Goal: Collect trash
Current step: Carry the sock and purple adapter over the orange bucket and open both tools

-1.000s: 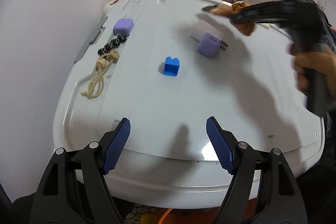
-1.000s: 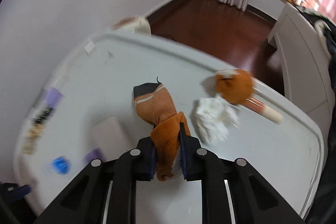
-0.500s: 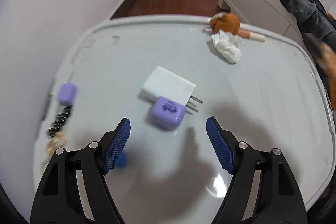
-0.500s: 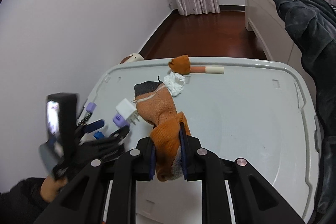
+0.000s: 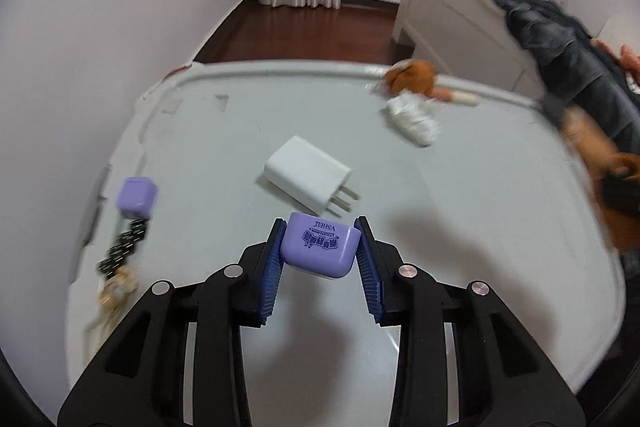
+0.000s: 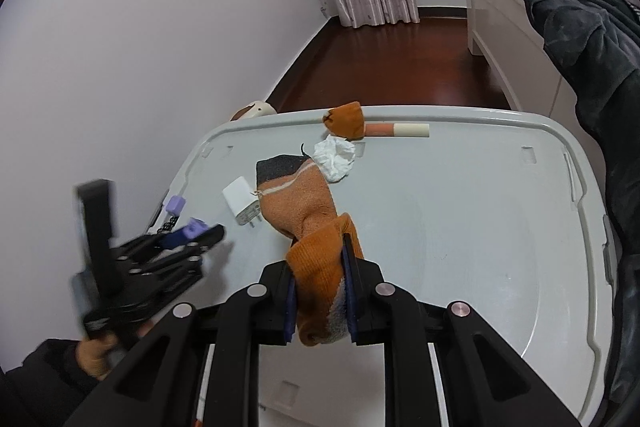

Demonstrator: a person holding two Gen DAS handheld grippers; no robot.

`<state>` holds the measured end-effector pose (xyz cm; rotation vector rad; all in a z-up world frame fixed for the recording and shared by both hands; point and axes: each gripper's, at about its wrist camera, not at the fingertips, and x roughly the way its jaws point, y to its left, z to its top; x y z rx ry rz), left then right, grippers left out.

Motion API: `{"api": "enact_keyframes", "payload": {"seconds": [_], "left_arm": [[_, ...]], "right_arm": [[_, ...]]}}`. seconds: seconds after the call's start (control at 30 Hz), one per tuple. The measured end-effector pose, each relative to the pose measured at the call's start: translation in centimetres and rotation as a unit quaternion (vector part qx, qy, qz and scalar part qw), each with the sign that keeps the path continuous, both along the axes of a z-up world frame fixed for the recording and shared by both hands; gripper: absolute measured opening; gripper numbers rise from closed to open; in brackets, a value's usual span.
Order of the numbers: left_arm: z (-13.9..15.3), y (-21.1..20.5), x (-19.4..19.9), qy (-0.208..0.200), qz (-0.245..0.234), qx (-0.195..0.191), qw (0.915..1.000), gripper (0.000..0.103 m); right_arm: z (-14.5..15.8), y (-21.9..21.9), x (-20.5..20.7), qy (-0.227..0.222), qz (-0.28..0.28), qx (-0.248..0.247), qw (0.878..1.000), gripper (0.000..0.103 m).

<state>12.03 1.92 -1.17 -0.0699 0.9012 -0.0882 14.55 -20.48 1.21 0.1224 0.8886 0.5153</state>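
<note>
left gripper (image 5: 319,259): blue ribbed fingers (image 5: 269,273) closed on a small purple box (image 5: 319,249), one pad on each side; printed top faces up, box sits at the fingertips. in the right wrist view the same gripper shows at 9 o'clock, blurred, box between its tips.

right gripper (image 6: 319,301): fingers clamped on an orange sock (image 6: 312,223). the cuff end is bunched between the pads, the dark-toed end drapes forward toward 12 o'clock. cannot tell if the toe touches the surface.

counter is a white plastic storage-bin lid (image 5: 500,267) with a raised rim. on it, left wrist view:
- white charger (image 5: 307,175), prongs pointing toward 4 o'clock, just beyond the held box at 12 o'clock.
- crumpled tissue (image 5: 412,115) at 1 o'clock, touching a second orange sock (image 5: 412,77) balled at the far rim.
- pink-and-cream stick (image 5: 456,95) lying along the far rim, one end hidden by that sock.
- second purple box (image 5: 137,195) at 10 o'clock near the left rim; dark bead string (image 5: 124,247) runs from it toward 8 o'clock, ending at a tan cord (image 5: 116,289), blurred.

no bin or bag for trash shows in either view.

edges: white wall (image 6: 120,47) close along the lid's left side; bed (image 6: 504,27) with dark clothing (image 6: 580,27) past the right rim. right half of the lid is bare in the right wrist view.
</note>
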Motion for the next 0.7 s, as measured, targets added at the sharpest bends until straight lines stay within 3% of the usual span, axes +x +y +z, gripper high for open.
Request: {"api": "enact_keyframes", "payload": {"seconds": [0.2, 0.3, 0.5, 0.7], "left_arm": [[5.2, -1.5, -7.4, -0.029, -0.036, 0.01, 0.9989, 0.034], [6.0, -1.8, -12.2, -0.021, -0.043, 0.007, 0.9988, 0.034], [3.4, -2.8, -20.0, 0.024, -0.063, 0.021, 0.9975, 0.034], [-0.7, -4.6, -23.3, 0.096, -0.091, 0.008, 0.9912, 0.035]], "right_arm": [[1.1, -0.1, -5.4, -0.005, 0.014, -0.001, 1.0, 0.018], [1.4, -0.5, -9.5, -0.004, 0.02, -0.007, 1.0, 0.018], [0.0, -1.1, -18.3, 0.023, 0.038, -0.012, 0.999, 0.019], [-3.9, -0.6, -22.8, 0.073, 0.065, -0.047, 0.994, 0.022]]}}
